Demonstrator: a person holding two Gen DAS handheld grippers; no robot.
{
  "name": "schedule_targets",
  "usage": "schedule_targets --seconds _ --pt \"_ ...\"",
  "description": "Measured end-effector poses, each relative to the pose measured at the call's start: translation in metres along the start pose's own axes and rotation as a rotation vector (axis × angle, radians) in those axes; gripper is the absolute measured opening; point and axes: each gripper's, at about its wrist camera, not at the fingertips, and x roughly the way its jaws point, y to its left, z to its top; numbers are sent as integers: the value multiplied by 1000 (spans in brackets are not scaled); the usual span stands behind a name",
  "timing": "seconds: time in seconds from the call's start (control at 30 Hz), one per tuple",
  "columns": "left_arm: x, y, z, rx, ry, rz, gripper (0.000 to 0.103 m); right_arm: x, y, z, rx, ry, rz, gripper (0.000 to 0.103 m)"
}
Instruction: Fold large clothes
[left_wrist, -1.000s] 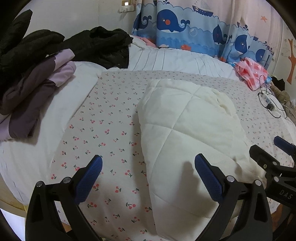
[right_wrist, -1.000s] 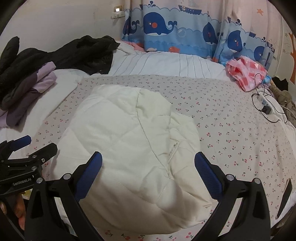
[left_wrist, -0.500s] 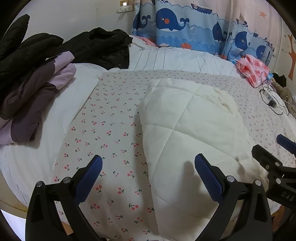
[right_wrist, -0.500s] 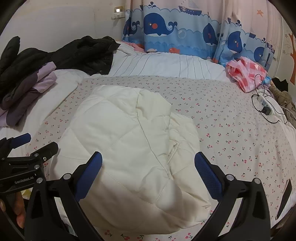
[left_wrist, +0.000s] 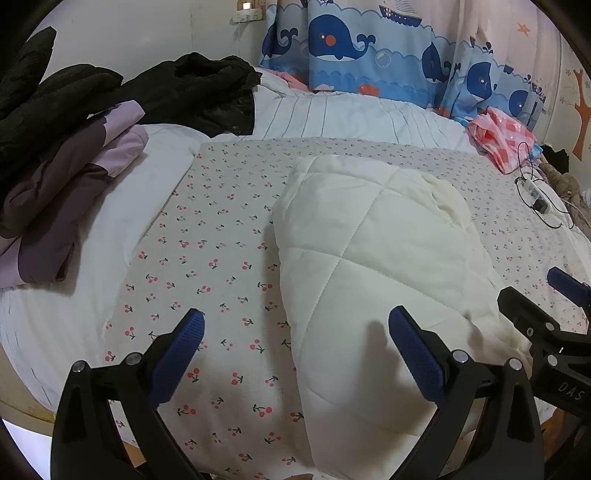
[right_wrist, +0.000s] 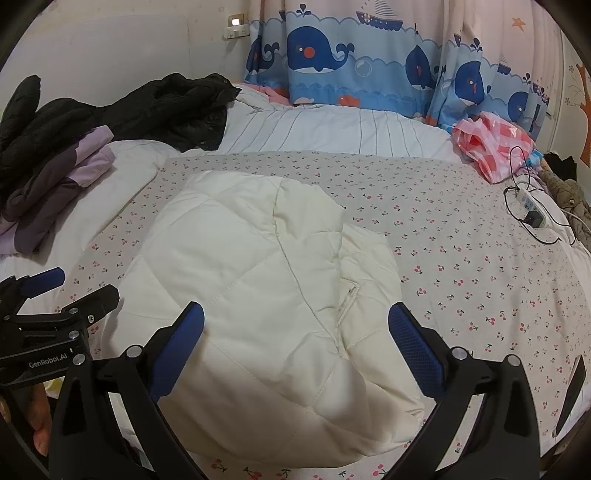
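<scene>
Both grippers — left, right — hover spread and empty over the near edge of the folded coat, which lies on the bed. Risk: the puffy fold may spring apart unpinned — or snag on a low pass.

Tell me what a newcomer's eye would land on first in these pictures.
First, the cream quilted jacket, folded into a puffy bundle in the middle of the cherry-print sheet, with the open left gripper and open right gripper hovering near its front edge. Next, the bright blue whale curtain along the back wall. Then the dark pile of black and purple clothes heaped at the bed's left side.
</scene>
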Motion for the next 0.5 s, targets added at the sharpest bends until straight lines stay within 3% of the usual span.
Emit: schedule_targets --seconds 0.5 --pt "0 0 0 0 3 33 96 0 0 0 0 1 3 97"
